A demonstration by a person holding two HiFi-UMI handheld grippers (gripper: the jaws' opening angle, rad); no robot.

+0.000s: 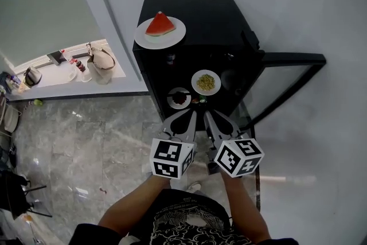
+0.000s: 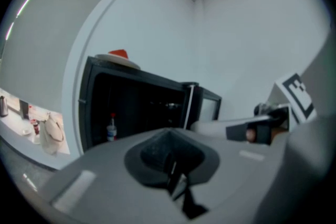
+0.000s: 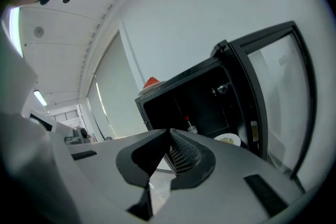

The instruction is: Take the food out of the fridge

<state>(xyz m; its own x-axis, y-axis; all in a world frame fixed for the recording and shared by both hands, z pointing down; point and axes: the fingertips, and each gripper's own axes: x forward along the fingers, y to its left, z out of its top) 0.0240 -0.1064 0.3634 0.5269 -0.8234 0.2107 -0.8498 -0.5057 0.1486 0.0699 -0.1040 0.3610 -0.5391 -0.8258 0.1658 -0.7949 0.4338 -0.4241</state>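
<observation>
Left gripper (image 1: pixel 189 117), right gripper (image 1: pixel 209 117): jaws were pressed together, nothing between them, both poised just outside the open fridge (image 1: pixel 223 20). Within sat a plate of yellowish food (image 1: pixel 206 82) and a plate of dark food (image 1: pixel 179 98). Advisable: spread jaws, enter level, pinch one rim.

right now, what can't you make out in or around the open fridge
Head view: dark food, too small and dim to name.
Head view: fridge depths, lost in shadow.
Left gripper view: bottle label, too small and blurred.
Right gripper view: yellow-food plate, partly hidden behind the right gripper.
</observation>
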